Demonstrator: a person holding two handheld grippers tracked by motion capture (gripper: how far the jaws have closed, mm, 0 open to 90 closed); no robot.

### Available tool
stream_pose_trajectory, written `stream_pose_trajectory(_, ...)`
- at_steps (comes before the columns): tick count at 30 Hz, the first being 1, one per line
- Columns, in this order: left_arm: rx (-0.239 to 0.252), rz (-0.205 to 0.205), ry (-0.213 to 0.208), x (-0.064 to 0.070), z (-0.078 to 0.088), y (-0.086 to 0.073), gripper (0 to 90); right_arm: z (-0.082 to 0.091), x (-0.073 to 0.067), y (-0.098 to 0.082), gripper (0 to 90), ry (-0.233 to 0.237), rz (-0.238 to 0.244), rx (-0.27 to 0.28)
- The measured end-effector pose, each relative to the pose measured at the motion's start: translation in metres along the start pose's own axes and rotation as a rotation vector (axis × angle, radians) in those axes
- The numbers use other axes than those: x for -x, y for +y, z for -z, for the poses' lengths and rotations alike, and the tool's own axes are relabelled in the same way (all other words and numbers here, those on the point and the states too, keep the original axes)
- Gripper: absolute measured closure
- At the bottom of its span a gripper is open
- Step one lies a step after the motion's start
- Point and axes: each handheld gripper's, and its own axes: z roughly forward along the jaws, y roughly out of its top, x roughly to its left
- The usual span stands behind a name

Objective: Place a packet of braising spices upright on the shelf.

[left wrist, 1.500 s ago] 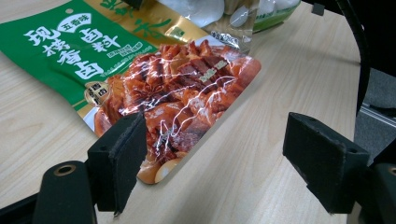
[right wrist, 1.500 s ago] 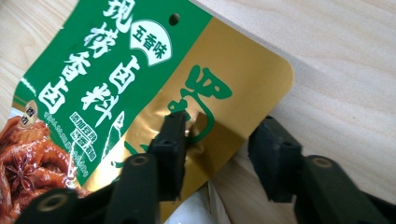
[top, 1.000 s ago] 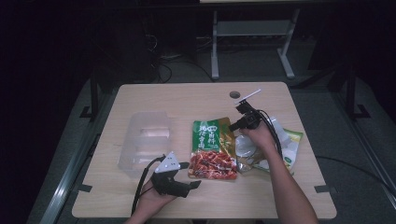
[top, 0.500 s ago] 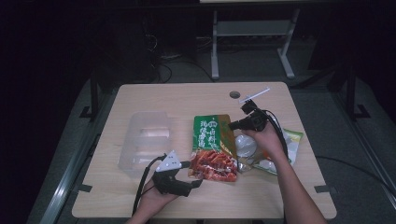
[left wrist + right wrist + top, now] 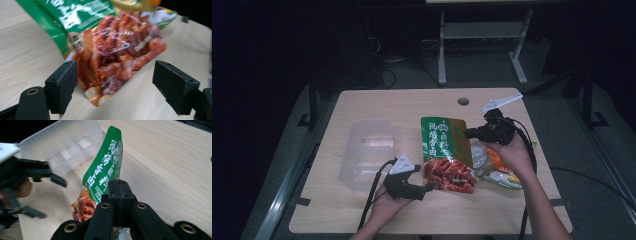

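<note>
Right gripper point(image 5: 119, 192): jaws pressed together at the edge of the green-and-red snack pouch point(image 5: 103, 176), but whether they pinch it cannot be told, the contact being hidden behind them. Left gripper point(image 5: 115, 87): jaws wide, straddling the pouch's red corner without touching. The clear tray point(image 5: 367, 150) sits left of the pouch; other packets point(image 5: 497, 167) lie partly hidden under the right hand point(image 5: 512, 152).

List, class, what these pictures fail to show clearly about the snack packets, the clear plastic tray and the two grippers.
- Small print on the green-and-red snack packet: too small in the high view, blurred in the left gripper view.
- Packets under the right hand: hidden in the high view.
- Right gripper: jaws pressed together; anything pinched is hidden.
- Clear plastic tray: far end cut off in the right gripper view.
- Left gripper: open; the snack packet's edges blurred.
</note>
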Motion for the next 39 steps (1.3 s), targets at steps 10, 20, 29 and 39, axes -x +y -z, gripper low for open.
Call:
stream_pose_trajectory(10, -0.009, 0.093, 0.017, -0.013, -0.028, 0.012, 18.3, 0.016, -0.005, -0.006, 90.0, -0.003, 0.033, 0.008)
stream_pose_trajectory(20, -0.035, 0.23, -0.126, -0.038, -0.054, 0.019, 29.9, 0.021, 0.004, -0.016, 90.0, 0.003, 0.029, 0.014)
stream_pose_trajectory(29, -0.026, 0.208, -0.178, -0.037, -0.054, 0.02, 78.2, 0.018, 0.012, -0.025, 90.0, -0.018, 0.011, -0.014)
stream_pose_trajectory(39, 0.0, 0.154, -0.146, -0.027, -0.048, 0.02, 87.8, 0.02, 0.026, -0.039, 88.5, -0.006, -0.041, 0.003)
